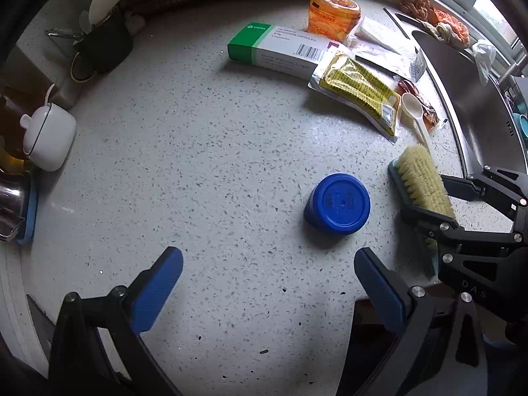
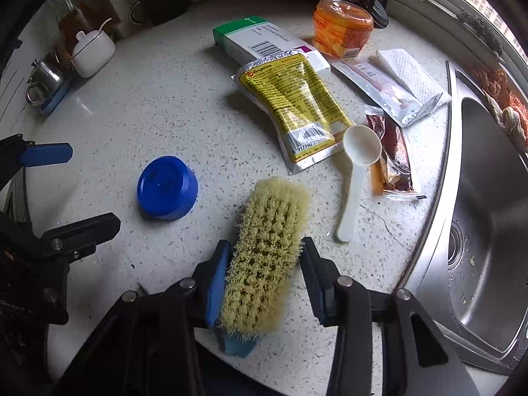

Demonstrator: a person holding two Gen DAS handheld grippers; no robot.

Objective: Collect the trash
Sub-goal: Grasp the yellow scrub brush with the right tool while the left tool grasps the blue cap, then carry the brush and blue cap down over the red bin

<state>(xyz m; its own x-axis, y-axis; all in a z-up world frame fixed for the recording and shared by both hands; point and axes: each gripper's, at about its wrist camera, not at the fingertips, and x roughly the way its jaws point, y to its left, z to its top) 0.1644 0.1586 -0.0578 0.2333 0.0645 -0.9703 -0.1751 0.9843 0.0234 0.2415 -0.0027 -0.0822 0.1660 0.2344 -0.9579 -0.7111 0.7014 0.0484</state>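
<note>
A speckled white counter [image 1: 198, 132] holds litter: a yellow yeast packet [image 2: 290, 105], a green-and-white medicine box [image 2: 250, 41], a white plastic scoop [image 2: 358, 165], a brown sauce sachet [image 2: 392, 155], a clear wrapper [image 2: 379, 89] and a blue lid [image 2: 166, 188]. My right gripper [image 2: 264, 264] is closed on a scrubbing brush [image 2: 267, 247] with yellow bristles, bristles up. My left gripper [image 1: 267, 267] is open and empty, just short of the blue lid [image 1: 338, 203]. The brush [image 1: 419, 178] and the right gripper also show in the left wrist view.
A steel sink [image 2: 488, 214] lies to the right. An orange tub [image 2: 341, 28] and a folded white cloth [image 2: 409, 72] sit at the back. A white sugar pot [image 1: 49, 135], a black utensil holder [image 1: 102, 43] and a steel pot [image 1: 13, 204] line the left edge.
</note>
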